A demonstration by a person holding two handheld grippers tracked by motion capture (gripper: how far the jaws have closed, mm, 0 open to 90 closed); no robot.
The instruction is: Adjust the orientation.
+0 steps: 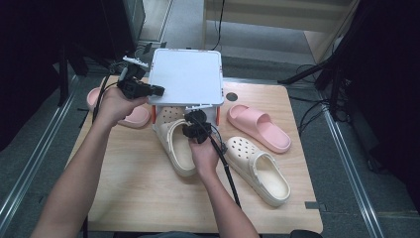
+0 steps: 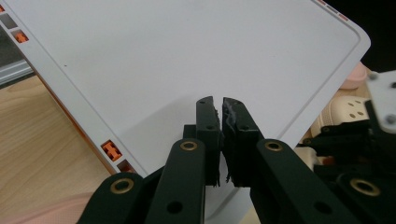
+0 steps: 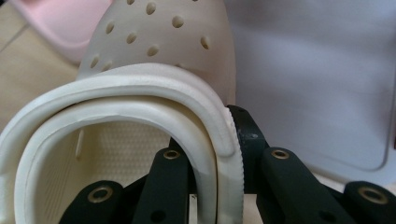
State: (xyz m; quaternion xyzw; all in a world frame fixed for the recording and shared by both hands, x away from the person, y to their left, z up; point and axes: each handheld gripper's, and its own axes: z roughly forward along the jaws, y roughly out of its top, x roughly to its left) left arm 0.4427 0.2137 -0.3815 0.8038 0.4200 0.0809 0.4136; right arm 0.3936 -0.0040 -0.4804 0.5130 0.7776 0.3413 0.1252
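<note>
Pinching perforated cream clog [image 3: 154,93] rim | right claw [image 3: 219,154] | smooth white rack top [image 1: 185,77]

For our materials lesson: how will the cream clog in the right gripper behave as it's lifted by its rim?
The cream clog is probably light foam, thick-walled and holed. Held at one side wall by the right gripper, it may sag or swing. Its matte surface should grip rather than slip.

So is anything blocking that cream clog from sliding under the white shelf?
Nothing visible blocks it. The right gripper holds the cream clog by its rim, toe already at the opening under the white shelf. The left gripper rests on the shelf top.
</note>
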